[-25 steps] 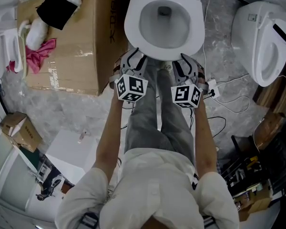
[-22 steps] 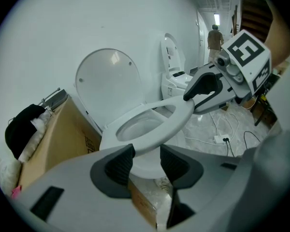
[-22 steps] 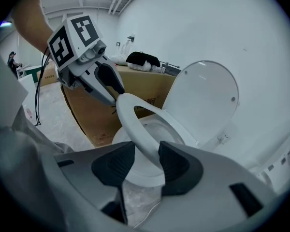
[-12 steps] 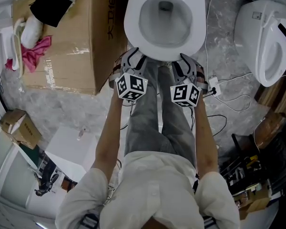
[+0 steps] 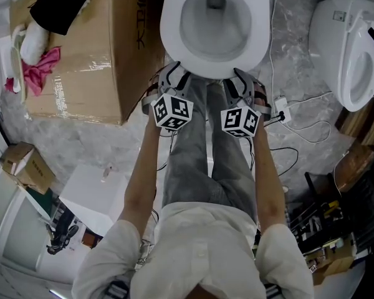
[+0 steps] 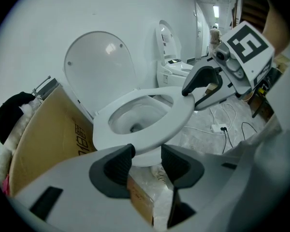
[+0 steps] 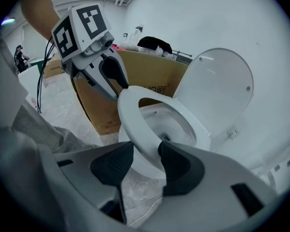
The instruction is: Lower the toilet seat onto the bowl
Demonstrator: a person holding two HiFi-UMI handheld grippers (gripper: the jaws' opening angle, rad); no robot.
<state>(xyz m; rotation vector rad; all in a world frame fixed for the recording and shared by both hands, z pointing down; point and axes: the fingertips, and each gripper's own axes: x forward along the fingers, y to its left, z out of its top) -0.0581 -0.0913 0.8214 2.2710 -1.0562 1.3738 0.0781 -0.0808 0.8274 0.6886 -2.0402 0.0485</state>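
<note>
One toilet seat (image 5: 172,33) lies flat, or nearly so, over the bowl (image 6: 135,119). Its front rim sits between the jaws of the left hand-held gripper (image 6: 145,161) and the right hand-held gripper (image 7: 146,161). Both have just been opening and look released. Lowering seems finished, so the next move is to draw both straight back. Whether the seat fully rests on the bowl is hidden beneath the rim.
</note>
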